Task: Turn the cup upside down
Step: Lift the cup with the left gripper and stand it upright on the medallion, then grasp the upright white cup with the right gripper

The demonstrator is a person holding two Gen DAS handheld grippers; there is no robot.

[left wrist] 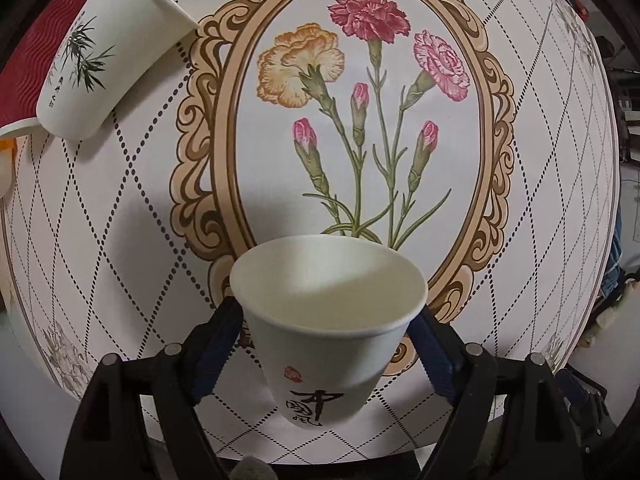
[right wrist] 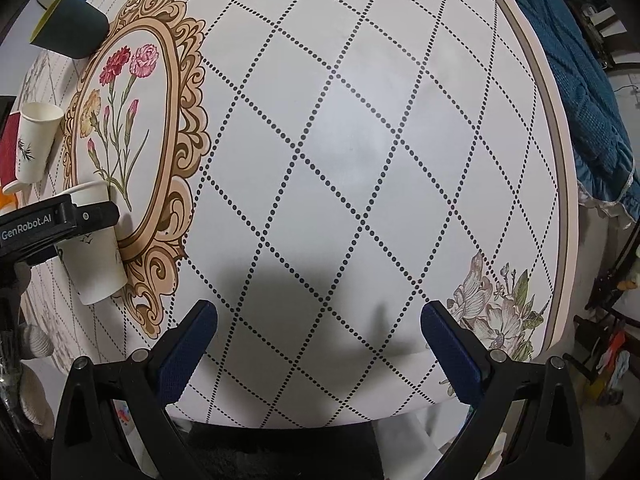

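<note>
One cup [left wrist: 328, 320] between left tongs [left wrist: 329, 320].

The small white tapered paper cup [left wrist: 328, 320] with black brush calligraphy and a red seal on its side stood mouth-up and empty, pinched between the jaws just below its rim, above the flower-printed bench [left wrist: 120, 248].

Even, soft indoor light; a dark shadow falls on the table [right wrist: 360, 160] at lower centre, fisheye bending edges, corners black.
</note>
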